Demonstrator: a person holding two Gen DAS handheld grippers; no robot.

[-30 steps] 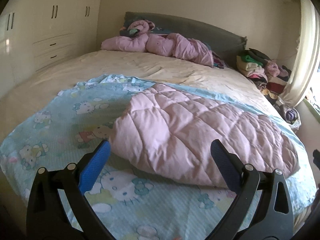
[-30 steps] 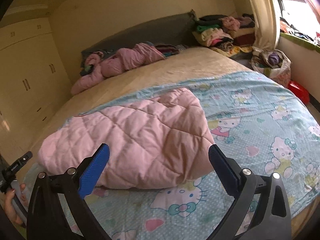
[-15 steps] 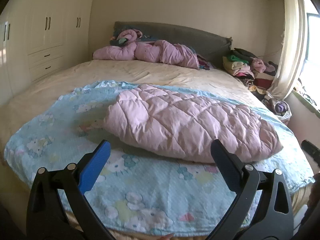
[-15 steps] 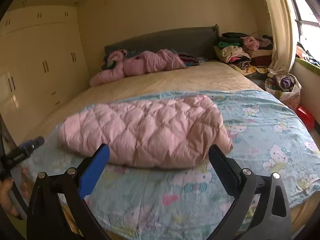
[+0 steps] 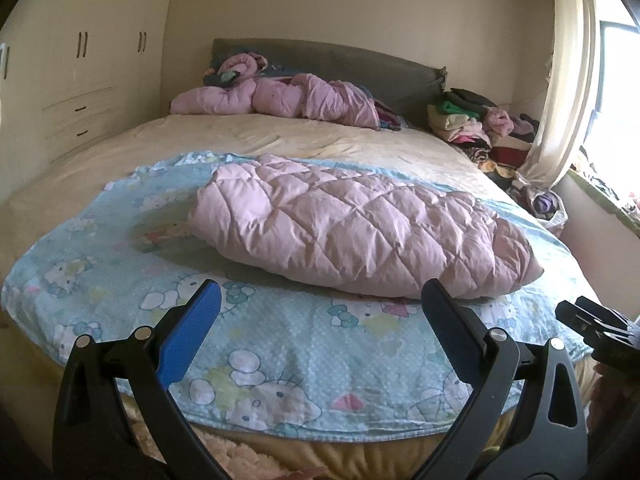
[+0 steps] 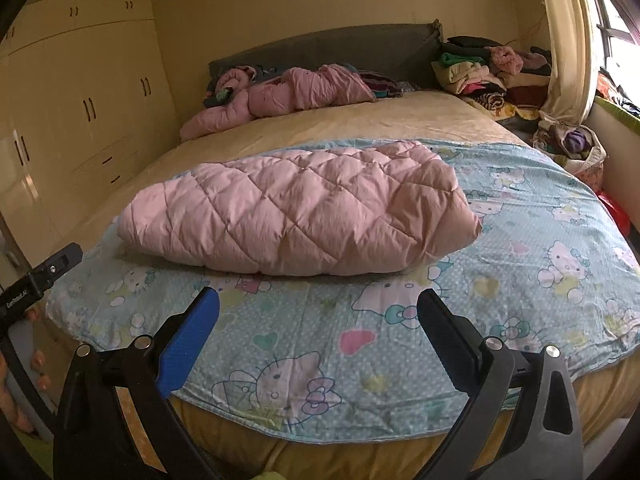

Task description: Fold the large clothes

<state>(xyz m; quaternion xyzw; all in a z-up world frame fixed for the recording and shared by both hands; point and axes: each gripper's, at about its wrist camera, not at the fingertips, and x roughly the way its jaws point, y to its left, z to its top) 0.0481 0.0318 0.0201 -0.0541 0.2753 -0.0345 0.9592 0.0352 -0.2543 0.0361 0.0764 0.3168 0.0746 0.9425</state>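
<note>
A folded pink quilted garment [image 5: 360, 228] [image 6: 296, 212] lies as a puffy bundle on a light blue cartoon-print sheet [image 5: 280, 344] [image 6: 520, 280] spread over the near part of the bed. My left gripper [image 5: 320, 320] is open and empty, held back above the bed's foot edge, well short of the bundle. My right gripper [image 6: 318, 318] is likewise open and empty, off the same edge. The right gripper's body shows at the left wrist view's right edge [image 5: 600, 328]; the left one's body shows at the right wrist view's left edge [image 6: 36, 280].
A crumpled pink quilted garment [image 5: 280, 96] [image 6: 280, 92] lies by the grey headboard [image 5: 340, 60]. A pile of folded clothes [image 5: 472, 124] [image 6: 488, 68] stands at the bed's right, beside a curtain [image 5: 560, 80] and a full bag [image 6: 572, 144]. Cream wardrobes [image 6: 80, 100] line the left wall.
Both grippers have pulled back and lowered from over the bundle to beyond the bed's foot edge. The pink bundle lies still; both stay open.
</note>
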